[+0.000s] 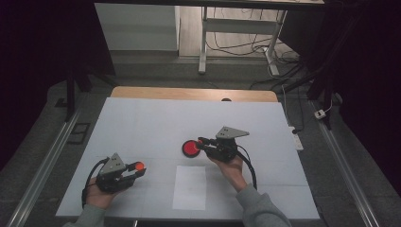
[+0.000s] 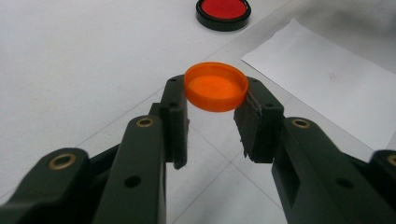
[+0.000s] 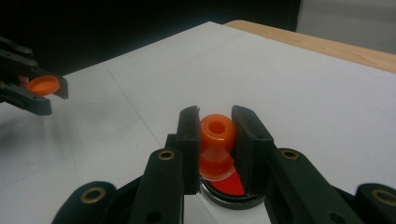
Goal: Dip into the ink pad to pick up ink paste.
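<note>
L tongs (image 1: 135,171) near front-left of table (image 1: 142,118), clamped on orange cap (image 2: 216,87) by its rim, cap held level, hollow side up, clear of surface. White sheet (image 1: 189,187) between the hands, nearer front edge. R tongs (image 3: 216,140) further in, right of centre, pinching orange stamp (image 3: 216,147) by its neck, knob up, long axis upright, base sitting on red pad (image 1: 191,149). Pad tray black, round, just left of R hand. Key relation: sheet lies straight back toward person from pad, R hand nearer; likely next = lift stamp, carry to sheet, press down. Cap well apart to the left, no clash.
</note>
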